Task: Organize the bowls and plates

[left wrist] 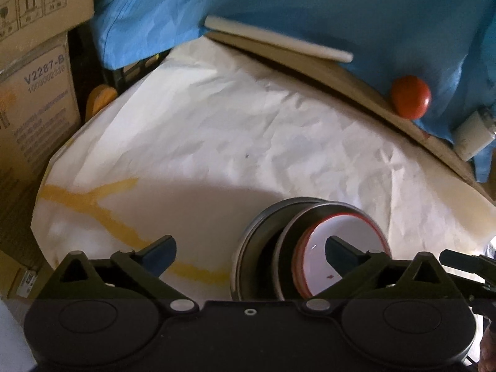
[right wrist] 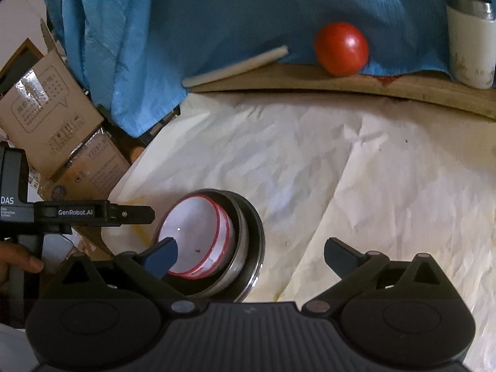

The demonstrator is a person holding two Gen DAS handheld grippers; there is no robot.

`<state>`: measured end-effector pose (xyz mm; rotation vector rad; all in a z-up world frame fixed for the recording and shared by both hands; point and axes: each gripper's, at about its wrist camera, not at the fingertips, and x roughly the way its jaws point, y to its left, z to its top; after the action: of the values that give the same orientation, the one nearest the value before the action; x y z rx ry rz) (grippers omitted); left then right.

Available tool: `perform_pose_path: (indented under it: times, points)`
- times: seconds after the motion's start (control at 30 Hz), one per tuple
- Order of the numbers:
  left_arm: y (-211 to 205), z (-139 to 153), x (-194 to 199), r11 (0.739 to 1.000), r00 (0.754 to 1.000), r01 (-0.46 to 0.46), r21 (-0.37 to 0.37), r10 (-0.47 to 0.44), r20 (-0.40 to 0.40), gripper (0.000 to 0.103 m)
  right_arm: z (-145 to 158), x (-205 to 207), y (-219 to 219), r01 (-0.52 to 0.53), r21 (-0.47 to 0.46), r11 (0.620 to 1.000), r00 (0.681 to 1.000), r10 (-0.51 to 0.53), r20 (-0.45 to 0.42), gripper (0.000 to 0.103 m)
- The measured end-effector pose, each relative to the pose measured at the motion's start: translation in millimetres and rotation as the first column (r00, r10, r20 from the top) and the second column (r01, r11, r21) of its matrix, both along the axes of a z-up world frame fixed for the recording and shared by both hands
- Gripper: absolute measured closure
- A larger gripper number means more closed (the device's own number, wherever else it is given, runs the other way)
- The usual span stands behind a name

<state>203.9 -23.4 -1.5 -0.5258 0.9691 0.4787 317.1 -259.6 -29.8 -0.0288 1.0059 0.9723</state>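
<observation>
Cardboard boxes (left wrist: 37, 99) are seen at the far left, beside the crumpled white paper (left wrist: 217, 130). The left gripper (left wrist: 249, 252) is spread wide with nothing held. Just right of its centre, the white red-rimmed bowl (left wrist: 344, 241) is nested in the steel bowls (left wrist: 263, 235) on the paper. The right gripper (right wrist: 249, 252) is likewise held wide and empty, the stack under its left finger. A tomato (right wrist: 341, 48) is seen beyond.

Dim, warm light on my side, brighter across the crumpled white paper (left wrist: 235, 130) farther out. My rig throws a broad soft shadow over the nested bowls (right wrist: 214, 238). A small glint sits on the tomato (right wrist: 341, 48). Fisheye bends the wooden board (right wrist: 372, 85); the corners go black. The white stick (left wrist: 279, 38) looks smeared.
</observation>
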Motion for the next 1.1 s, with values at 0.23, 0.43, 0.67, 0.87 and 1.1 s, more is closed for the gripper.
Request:
perform_pose_path:
  times: [0.23, 0.43, 0.67, 0.87, 1.1]
  points:
    - [-3, 7, -5, 0.998, 0.994, 0.069, 0.007, -0.070, 0.079, 0.001, 6, -11, -6, 0.101, 0.029, 0.994, 0.994, -0.102, 0.045, 0.000]
    - [-3, 19, -15, 0.983, 0.962, 0.177, 0.050, -0.184, 0.203, 0.001, 12, -33, -8, 0.206, 0.058, 0.977, 0.971, -0.211, 0.108, 0.000]
    - [-3, 21, -30, 0.953, 0.916, 0.290, 0.092, -0.304, 0.261, 0.001, 18, -68, -9, 0.330, 0.048, 0.943, 0.924, -0.333, 0.186, 0.000]
    - [-2, 20, -52, 0.925, 0.885, 0.365, 0.106, -0.380, 0.270, 0.001, 20, -109, -8, 0.407, 0.060, 0.911, 0.886, -0.410, 0.217, 0.000]
    - [4, 18, -86, 0.896, 0.842, 0.419, 0.145, -0.443, 0.307, 0.001, 19, -162, -3, 0.469, 0.113, 0.876, 0.828, -0.481, 0.287, 0.000]
